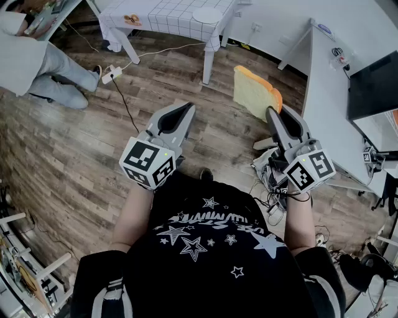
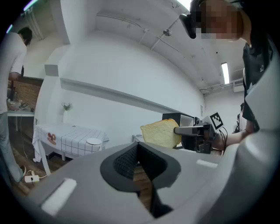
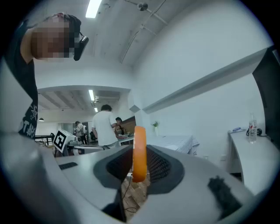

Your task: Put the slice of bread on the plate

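Note:
A slice of bread (image 1: 256, 93) with an orange crust hangs upright over the wooden floor, and my right gripper (image 1: 272, 112) is shut on its lower edge. In the right gripper view the slice (image 3: 139, 151) shows edge-on between the pads. The left gripper view sees it (image 2: 161, 133) from the side. My left gripper (image 1: 188, 107) is level beside it on the left, shut, with nothing in it. The white plate (image 1: 207, 15) lies on a table with a checked cloth (image 1: 161, 18) far ahead. It also shows in the left gripper view, plate (image 2: 93, 141) on table (image 2: 65, 133).
A person in white (image 1: 28, 59) stands at the far left. A power strip (image 1: 111, 74) and its cable lie on the floor before the table. A white desk (image 1: 326, 93) with a dark monitor (image 1: 373, 84) runs along the right, with tangled cables (image 1: 268, 171) at its foot.

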